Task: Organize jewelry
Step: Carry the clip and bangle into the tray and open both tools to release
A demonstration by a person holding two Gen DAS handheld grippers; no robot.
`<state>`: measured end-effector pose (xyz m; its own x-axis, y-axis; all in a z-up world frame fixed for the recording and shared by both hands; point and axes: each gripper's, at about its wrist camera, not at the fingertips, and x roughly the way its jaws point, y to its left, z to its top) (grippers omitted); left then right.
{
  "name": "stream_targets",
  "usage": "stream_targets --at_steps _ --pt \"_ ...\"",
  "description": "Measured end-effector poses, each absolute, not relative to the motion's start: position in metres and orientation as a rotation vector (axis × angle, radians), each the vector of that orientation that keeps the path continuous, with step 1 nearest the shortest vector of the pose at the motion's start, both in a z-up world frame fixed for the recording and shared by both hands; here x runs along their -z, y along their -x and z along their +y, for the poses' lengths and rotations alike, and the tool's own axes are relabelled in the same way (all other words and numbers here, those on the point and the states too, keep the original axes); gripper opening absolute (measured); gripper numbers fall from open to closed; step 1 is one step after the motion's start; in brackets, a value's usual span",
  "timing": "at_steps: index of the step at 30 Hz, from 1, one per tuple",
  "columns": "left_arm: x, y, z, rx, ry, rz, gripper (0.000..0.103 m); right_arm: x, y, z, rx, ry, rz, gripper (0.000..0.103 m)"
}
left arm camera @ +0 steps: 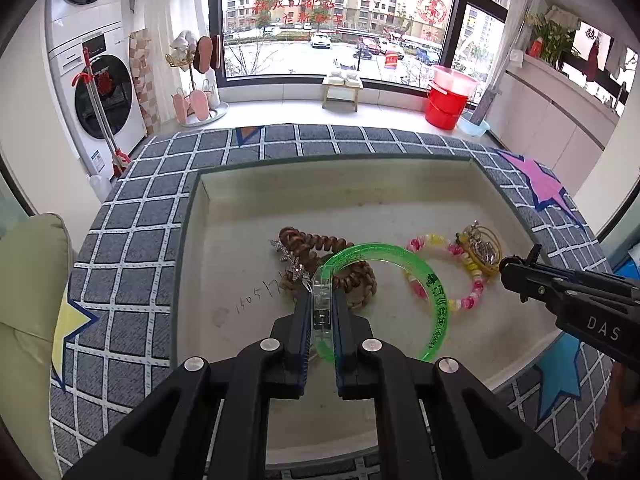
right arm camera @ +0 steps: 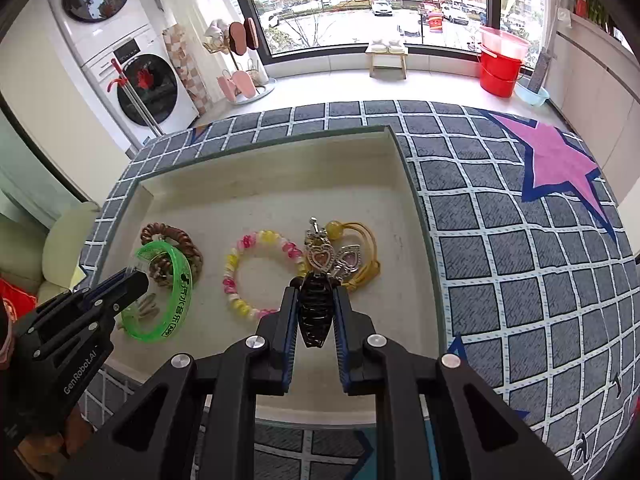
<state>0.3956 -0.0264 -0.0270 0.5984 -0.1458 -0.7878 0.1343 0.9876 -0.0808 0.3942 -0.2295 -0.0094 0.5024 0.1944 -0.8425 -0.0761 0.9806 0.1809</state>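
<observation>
A cream tray (left arm camera: 248, 216) (right arm camera: 224, 200) lies on a grey checked cloth. My left gripper (left arm camera: 322, 300) is shut on the clear clasp of a green bangle (left arm camera: 432, 292) (right arm camera: 176, 280), held over the tray's left part. Under it lie a brown coiled band (left arm camera: 316, 242) (right arm camera: 188, 246) and a silver star piece (left arm camera: 294, 266). My right gripper (right arm camera: 316, 292) is shut on a dark brown hair clip (right arm camera: 316, 312) over the tray's right part. A pink-yellow bead bracelet (left arm camera: 468, 300) (right arm camera: 240, 300), a heart tiara (right arm camera: 328, 260) and a yellow hair tie (right arm camera: 366, 240) lie beside it.
The cloth (left arm camera: 132, 248) carries pink (right arm camera: 560, 160), yellow (left arm camera: 68, 324) and blue (left arm camera: 560, 372) stars. Beyond the table stand stacked washing machines (left arm camera: 100, 92), a slipper rack (left arm camera: 192, 96), a small stool (left arm camera: 342, 88) and a red bucket (left arm camera: 444, 104). A pale cushion (left arm camera: 28, 280) lies left.
</observation>
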Motion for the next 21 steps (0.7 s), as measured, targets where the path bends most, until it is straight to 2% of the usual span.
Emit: stream_targets --at_steps 21 --pt "0.039 -0.394 -0.046 0.151 -0.086 0.925 0.023 0.032 -0.394 -0.227 -0.139 -0.097 1.062 0.019"
